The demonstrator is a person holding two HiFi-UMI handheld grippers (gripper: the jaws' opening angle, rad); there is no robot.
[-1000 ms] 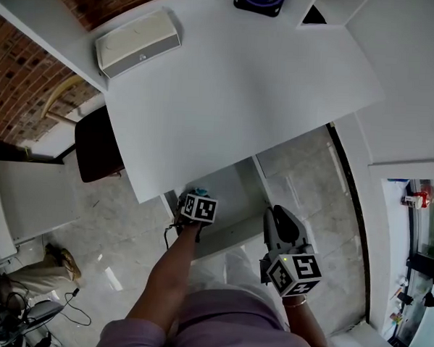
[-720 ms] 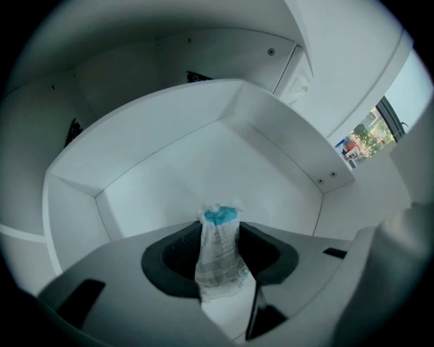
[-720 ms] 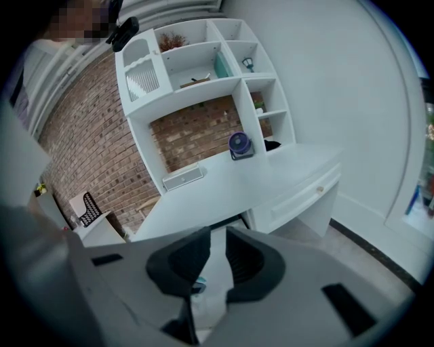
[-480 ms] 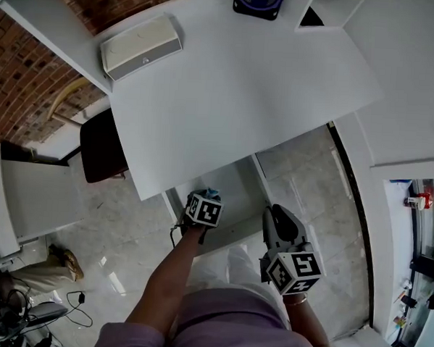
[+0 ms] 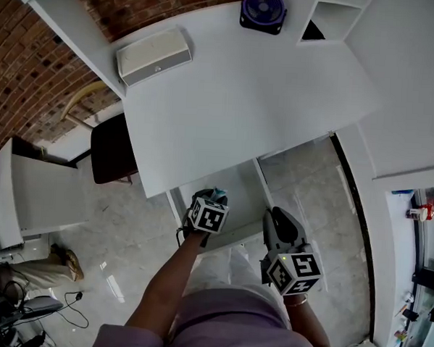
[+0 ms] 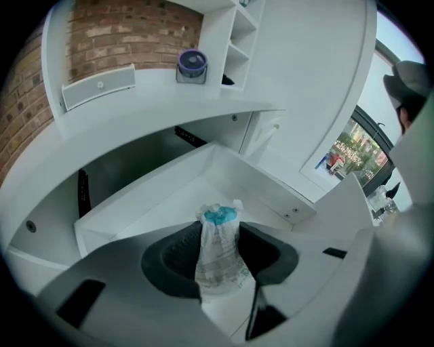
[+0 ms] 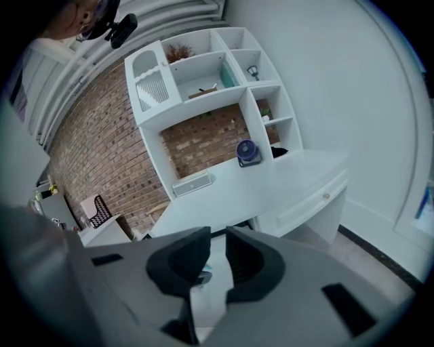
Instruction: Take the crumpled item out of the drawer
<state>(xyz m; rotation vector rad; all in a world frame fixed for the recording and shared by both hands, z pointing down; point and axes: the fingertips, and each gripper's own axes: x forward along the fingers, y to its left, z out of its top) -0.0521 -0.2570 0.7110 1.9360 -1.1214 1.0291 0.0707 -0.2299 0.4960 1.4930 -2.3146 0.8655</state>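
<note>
Clear, thin plastic, creased all over w/ faint print and a teal top [image 6: 219,216]: that's the crumpled plastic item [image 6: 218,261]. It sits btwn the jaws of the left gripper [image 6: 220,237], above the open drawer [image 6: 159,207], and as far as the left gripper view shows it touches neither the drawer's floor nor its walls. The jaws have just been closing in and now clench it at mid-body, one pad each side. The teal top pokes out past the tips toward the drawer. Crushed bottle or wrapper, can't tell. Judging by look it's v. light, soft and a bit springy. It's already flattened, so it prob. gives under the pads rather than resisting. The film is prob. slick, so it could slide or twist out if the pinch loosens. It doesn't look fragile, so a firmer squeeze would likely cost nothing but more creases. Best hold, imo, is where it's gripped now, across the bunched middle where the layers stack up. The loose ragged edge by the teal top would likely just fold away. The right gripper [image 7: 217,247] hangs on the near side of the drawer, off to the drawer's right in the head view. Its jaws stand a narrow slit apart w/ nothing btwn them. Item looks out of the drawer, so what's left is prob. carrying it off w/o losing the pinch.
</note>
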